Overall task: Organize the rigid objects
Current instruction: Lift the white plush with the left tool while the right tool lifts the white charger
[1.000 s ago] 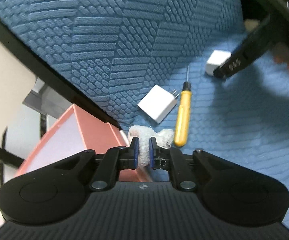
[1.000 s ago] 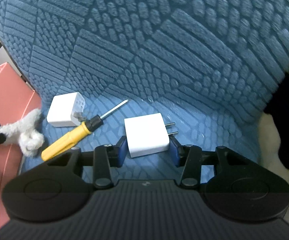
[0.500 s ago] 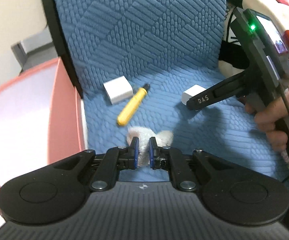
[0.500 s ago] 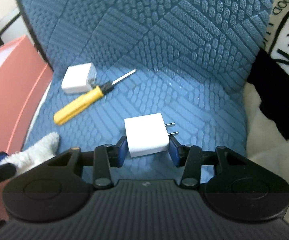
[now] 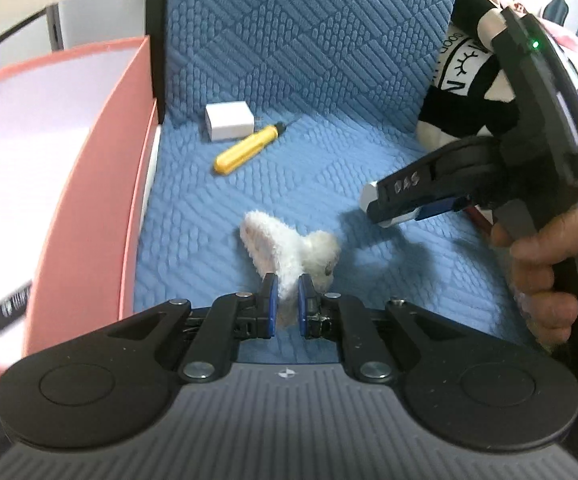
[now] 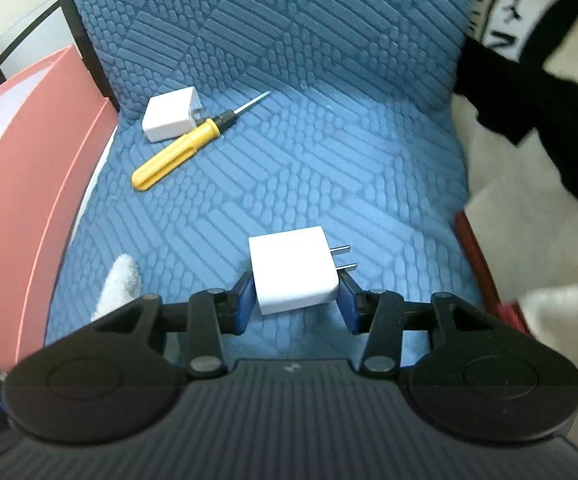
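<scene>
1. The left gripper [image 5: 286,294] was clenched tight on a white fluffy toy [image 5: 289,246], whose plush body stuck out past the blue pads above the blue quilted seat [image 5: 329,184]
2. The right gripper [image 6: 297,294] grasped a white charger [image 6: 293,270] by its sides, prongs pointing right, lifted over the same seat; in the left view a hand [image 5: 545,264] held that gripper
3. A tip of the toy showed at the lower left of the right view
4. Farther back a yellow screwdriver [image 6: 175,154] lay on the seat, its metal tip aimed at the backrest
5. Touching its handle near the seat's back left corner lay a second white charger [image 6: 171,120]
6. A pink box [image 5: 89,168] stood just beside the seat's left edge, with a black marker [image 5: 9,308] inside
</scene>
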Demonstrator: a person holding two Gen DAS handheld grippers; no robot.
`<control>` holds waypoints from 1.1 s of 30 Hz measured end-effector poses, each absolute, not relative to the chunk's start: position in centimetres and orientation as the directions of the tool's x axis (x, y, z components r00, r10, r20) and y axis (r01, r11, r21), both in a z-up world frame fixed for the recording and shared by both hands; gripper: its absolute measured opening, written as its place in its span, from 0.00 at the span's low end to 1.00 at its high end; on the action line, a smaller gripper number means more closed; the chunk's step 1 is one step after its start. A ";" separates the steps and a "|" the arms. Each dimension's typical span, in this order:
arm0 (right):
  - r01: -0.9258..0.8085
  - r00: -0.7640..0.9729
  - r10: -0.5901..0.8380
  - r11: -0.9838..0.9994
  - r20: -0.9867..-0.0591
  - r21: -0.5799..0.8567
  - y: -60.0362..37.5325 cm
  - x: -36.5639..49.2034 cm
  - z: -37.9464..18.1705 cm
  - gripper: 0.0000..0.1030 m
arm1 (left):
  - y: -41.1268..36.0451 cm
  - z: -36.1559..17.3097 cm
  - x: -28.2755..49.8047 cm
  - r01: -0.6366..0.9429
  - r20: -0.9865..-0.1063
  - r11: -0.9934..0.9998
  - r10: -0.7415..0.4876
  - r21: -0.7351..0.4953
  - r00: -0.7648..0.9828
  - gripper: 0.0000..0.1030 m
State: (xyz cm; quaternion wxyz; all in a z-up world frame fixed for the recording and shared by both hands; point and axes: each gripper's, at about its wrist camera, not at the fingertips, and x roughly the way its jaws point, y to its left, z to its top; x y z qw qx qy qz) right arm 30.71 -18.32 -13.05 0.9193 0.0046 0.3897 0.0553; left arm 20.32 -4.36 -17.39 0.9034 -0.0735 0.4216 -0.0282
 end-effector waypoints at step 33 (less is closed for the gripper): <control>-0.058 0.759 0.094 0.995 -0.644 0.077 -16.5 18.6 -17.3 0.51 | -2.2 -19.5 14.9 -0.085 -0.756 0.930 -0.235 -0.357 0.610 0.35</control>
